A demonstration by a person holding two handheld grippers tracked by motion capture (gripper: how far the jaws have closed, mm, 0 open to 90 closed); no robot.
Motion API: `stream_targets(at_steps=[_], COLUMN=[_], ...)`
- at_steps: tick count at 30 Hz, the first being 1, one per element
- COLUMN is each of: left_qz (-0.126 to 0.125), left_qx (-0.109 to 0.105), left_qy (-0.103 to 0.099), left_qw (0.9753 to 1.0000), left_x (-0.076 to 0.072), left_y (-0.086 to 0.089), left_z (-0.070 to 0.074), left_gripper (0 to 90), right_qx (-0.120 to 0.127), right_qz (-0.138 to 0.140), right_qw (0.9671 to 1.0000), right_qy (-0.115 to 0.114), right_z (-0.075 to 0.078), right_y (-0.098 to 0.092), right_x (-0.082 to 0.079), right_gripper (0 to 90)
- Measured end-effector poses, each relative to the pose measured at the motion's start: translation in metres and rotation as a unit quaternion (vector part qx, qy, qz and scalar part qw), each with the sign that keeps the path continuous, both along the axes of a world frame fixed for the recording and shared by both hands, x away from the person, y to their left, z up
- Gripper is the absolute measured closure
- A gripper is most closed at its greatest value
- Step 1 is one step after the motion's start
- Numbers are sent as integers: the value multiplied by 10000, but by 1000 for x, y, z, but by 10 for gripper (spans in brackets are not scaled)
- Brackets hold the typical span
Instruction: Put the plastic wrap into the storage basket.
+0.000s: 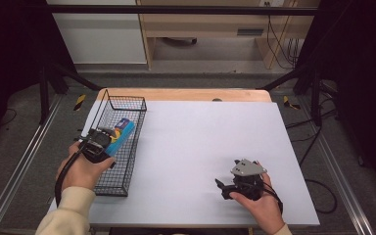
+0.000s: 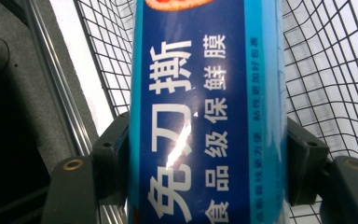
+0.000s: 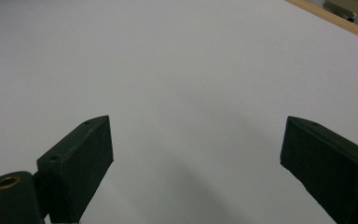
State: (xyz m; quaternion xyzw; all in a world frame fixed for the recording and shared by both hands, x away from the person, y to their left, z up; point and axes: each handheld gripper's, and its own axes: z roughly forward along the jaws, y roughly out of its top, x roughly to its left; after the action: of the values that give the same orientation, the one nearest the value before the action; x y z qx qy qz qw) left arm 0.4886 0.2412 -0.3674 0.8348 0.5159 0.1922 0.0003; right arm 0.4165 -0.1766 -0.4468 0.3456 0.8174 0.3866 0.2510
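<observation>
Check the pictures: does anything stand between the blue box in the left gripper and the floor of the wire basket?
Nothing visible does. The left gripper clamps the blue box over the wire basket; only bare mesh shows around it.

Large white print on blue box point(image 2: 205, 116): 免刀撕
Smaller cyan print on box: 食品级保鲜膜
Fine print along box edge: too small to read

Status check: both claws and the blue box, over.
Left claw shut on blue box, over the wire basket. Right claw open, nothing in it, low over the white table. Nothing in the way.
</observation>
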Motion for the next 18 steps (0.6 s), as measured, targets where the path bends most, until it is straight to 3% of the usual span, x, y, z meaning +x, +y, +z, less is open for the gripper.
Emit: stream_targets(at_steps=[18], left_qz=[111], left_qx=[-99], left_qy=[391], left_qw=[9991], left_x=[10], left_y=[6], left_z=[-12], left_gripper=[319], right_qx=[5], right_qz=[14], right_qw=[10000], right_qy=[-7], right_z=[1], right_y=[0], right_x=[0], right_gripper=[96])
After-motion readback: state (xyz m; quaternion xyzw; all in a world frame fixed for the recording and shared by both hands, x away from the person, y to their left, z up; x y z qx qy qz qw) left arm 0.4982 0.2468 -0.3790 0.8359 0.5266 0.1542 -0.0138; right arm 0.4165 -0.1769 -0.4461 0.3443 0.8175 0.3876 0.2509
